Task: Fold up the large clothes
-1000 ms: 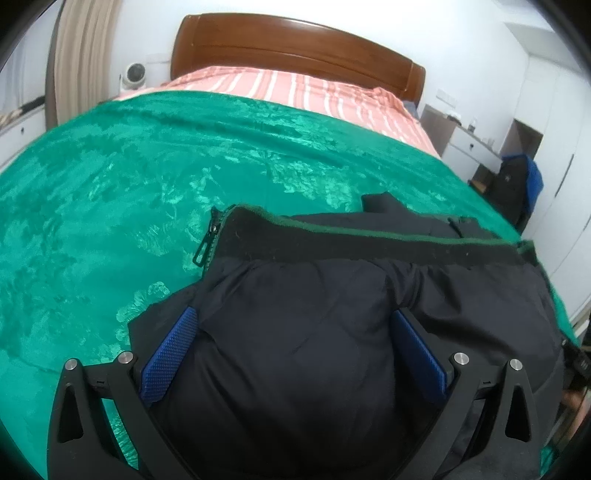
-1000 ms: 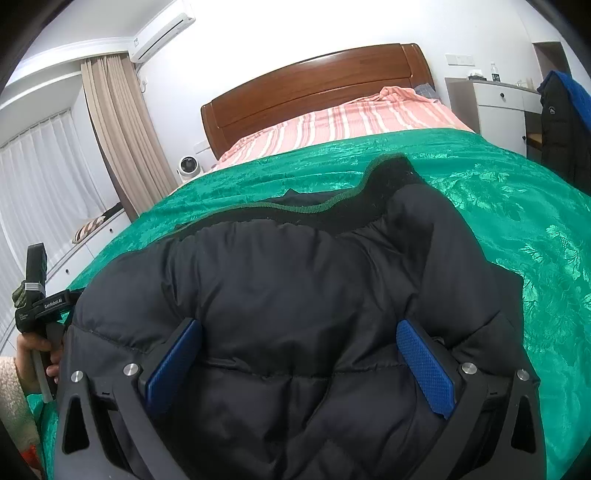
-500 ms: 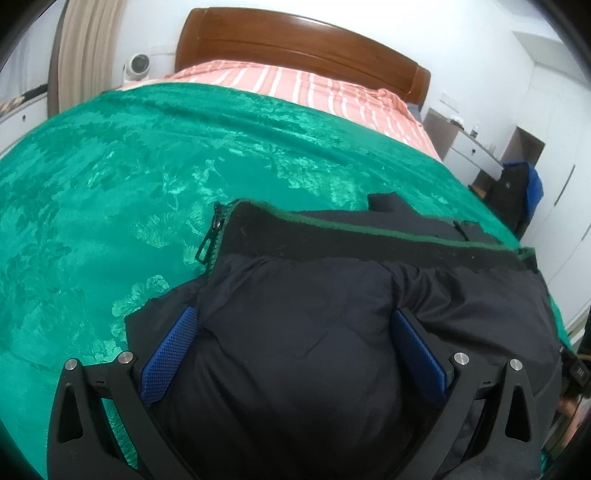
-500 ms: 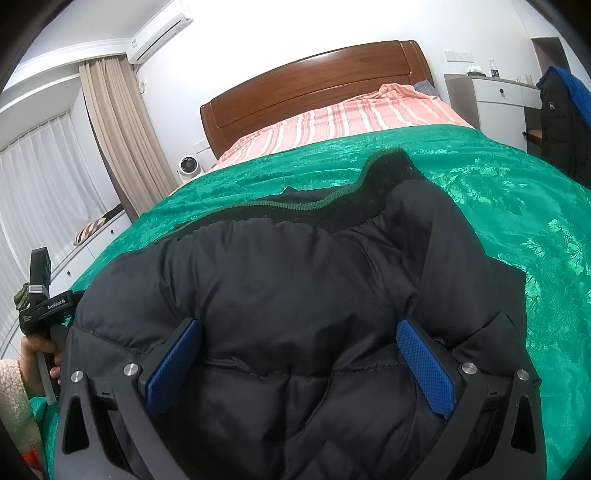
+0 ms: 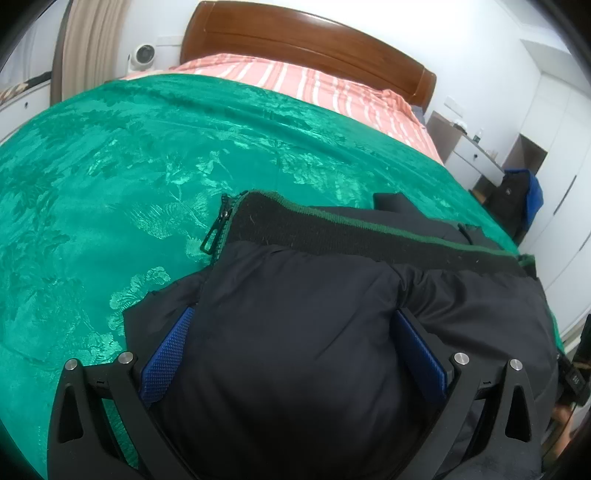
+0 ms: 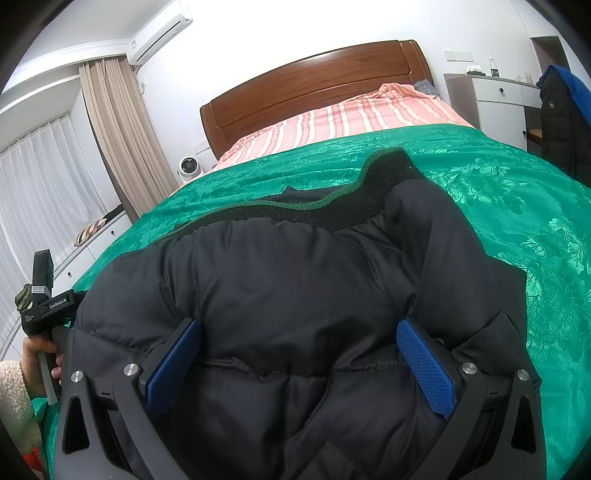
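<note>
Home bedroom, wooden headboard (image 6: 314, 85), green bedspread (image 5: 147, 155), curtains (image 6: 118, 136), wall air conditioner (image 6: 159, 33)

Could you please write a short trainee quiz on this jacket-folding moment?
1. True or false: the jacket lies on a green bedspread.
2. Which fills the gap between both grippers' jaws: A) bare air, B) jacket fabric, C) a pillow?
3. Fill in: the zipper pull hangs at the collar's ____ end in the left wrist view.

Key: 1 true; 2 B, in the left gripper and right gripper; 3 left.
</note>
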Motion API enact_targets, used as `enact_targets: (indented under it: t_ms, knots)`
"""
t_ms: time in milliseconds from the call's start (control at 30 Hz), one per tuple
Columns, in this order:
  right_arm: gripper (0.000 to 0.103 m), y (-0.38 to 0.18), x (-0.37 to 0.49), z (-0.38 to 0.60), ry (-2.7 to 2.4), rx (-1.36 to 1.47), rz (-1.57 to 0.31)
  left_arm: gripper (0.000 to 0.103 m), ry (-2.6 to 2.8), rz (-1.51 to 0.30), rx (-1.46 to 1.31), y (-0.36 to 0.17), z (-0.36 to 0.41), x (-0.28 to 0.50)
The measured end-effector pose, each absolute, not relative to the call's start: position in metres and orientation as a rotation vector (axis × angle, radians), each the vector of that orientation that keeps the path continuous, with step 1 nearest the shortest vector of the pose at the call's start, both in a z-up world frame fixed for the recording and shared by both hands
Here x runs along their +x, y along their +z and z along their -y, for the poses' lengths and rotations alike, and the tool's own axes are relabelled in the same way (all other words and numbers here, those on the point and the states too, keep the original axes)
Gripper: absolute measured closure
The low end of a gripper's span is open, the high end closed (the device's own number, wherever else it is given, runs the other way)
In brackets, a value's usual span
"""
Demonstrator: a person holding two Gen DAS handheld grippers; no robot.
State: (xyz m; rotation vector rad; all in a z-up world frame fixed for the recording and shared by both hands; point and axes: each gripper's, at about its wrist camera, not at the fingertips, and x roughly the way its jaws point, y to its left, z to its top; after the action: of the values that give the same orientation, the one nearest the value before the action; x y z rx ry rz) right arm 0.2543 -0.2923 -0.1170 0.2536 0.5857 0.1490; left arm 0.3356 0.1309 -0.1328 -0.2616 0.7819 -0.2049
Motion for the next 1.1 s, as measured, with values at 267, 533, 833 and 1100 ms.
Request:
enact_targets:
  t_ms: [267,533,833,1100]
  knots:
    - [0.0,-0.117,0.254,0.293,0.149,0.254,-0.586,0.0,-0.205,-0.782,-0.262,-0.133,-0.131,0.336]
    - [0.0,-0.117,0.254,0.293,0.149,0.255,-0.586,0.0,-0.203,-0.782,-0.26,-0.133,-0.13,0.336]
    - [0.001,-0.096,0.244,0.299,0.14,0.27,-0.6,0.009,-0.121,-0.826,-0.134,-0.079,-0.113,0.319]
    - [0.0,-0.052,0.113,0.291,0.138,0.233,-0.509,0.001,-0.485,-0.72,-0.044,-0.01,-0.015,0.239]
